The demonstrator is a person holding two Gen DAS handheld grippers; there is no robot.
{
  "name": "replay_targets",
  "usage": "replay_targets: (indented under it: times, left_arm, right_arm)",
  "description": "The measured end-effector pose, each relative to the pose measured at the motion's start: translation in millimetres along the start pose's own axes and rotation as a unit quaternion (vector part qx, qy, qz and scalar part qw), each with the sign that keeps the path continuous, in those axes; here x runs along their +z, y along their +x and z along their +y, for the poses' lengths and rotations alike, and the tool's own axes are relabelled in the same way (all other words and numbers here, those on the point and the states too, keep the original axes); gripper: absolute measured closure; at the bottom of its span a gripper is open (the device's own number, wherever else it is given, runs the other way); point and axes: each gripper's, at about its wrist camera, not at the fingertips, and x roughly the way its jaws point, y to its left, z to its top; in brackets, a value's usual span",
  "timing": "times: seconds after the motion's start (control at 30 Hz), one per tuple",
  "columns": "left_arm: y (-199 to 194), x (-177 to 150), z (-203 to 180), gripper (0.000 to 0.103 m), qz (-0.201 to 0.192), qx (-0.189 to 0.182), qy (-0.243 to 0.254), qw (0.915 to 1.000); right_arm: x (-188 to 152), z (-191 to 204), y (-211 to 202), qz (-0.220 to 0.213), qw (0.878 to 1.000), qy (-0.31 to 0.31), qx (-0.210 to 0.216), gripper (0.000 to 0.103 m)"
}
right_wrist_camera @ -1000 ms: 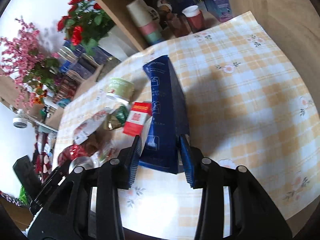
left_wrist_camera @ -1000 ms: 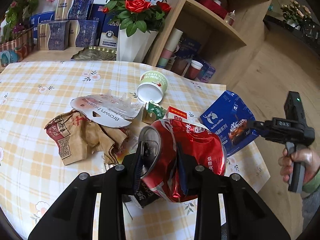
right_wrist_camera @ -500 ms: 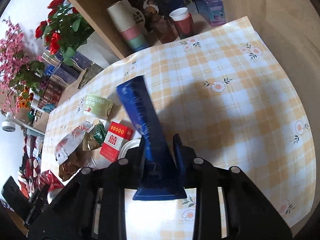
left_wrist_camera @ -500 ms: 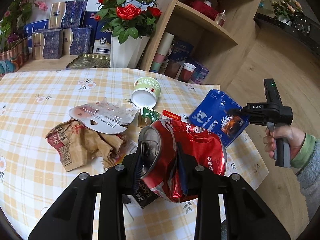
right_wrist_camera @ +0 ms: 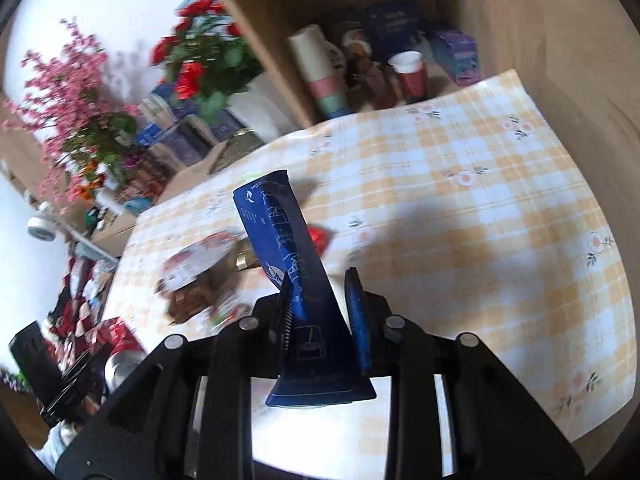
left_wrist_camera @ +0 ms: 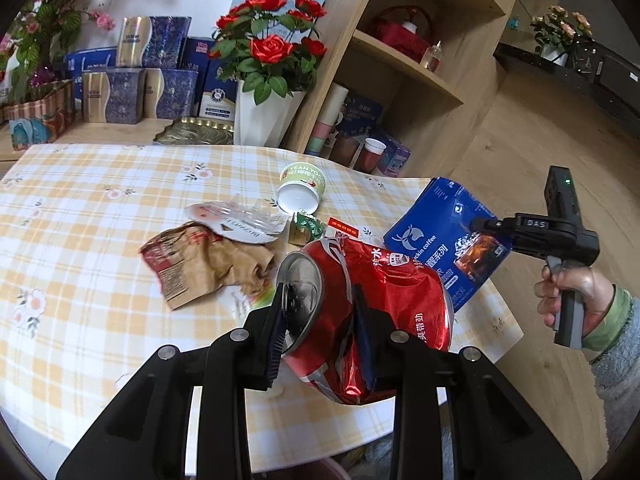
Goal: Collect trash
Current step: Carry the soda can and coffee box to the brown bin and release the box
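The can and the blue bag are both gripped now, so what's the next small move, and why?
Probably carry both clear of the table toward wherever the trash goes; no bin shows in either view. The left gripper is clamped on the crushed can, the right gripper has just closed on the blue bag, and both already hang above the cloth.

**Blur, cover and cut edges**

The right wrist view was smeared: the wrappers (right_wrist_camera: 192, 276) on the table (right_wrist_camera: 500, 240) could not be told apart, and the flowers (right_wrist_camera: 200, 64) were soft. The pouch (right_wrist_camera: 296, 280) hid the litter behind it. In the left wrist view the can (left_wrist_camera: 360, 312) covered part of the red box (left_wrist_camera: 342, 230), and the frame edge cut off the sleeve (left_wrist_camera: 616, 344).
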Motion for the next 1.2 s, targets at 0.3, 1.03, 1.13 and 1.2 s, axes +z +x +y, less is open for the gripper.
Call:
replay_targets:
  times: [0.3, 1.03, 1.13, 1.2]
  left_arm:
    - [-69.7, -32.5, 27.5, 0.073, -0.012, 0.030, -0.019, 0.9993]
    - [-150.8, -114.4, 74.9, 0.073, -0.008, 0.093, -0.057, 0.9940]
    - [-147.0, -119.6, 74.7, 0.073, -0.002, 0.096, -0.055, 0.9938]
    - [-144.2, -122.6, 74.8, 0.073, 0.002, 0.096, -0.055, 0.9938]
  right_arm:
    - [-78.6, 73.0, -11.4, 0.018, 0.994, -0.042, 0.100, 0.075]
    - [-273.6, 137.9, 103.0, 0.210, 0.961, -0.157, 0.090, 0.076]
    - [-287.8, 137.8, 121.8, 0.215, 0.959, -0.170, 0.078, 0.076]
    - [-295.6, 134.9, 136.4, 0.216, 0.961, -0.158, 0.074, 0.076]
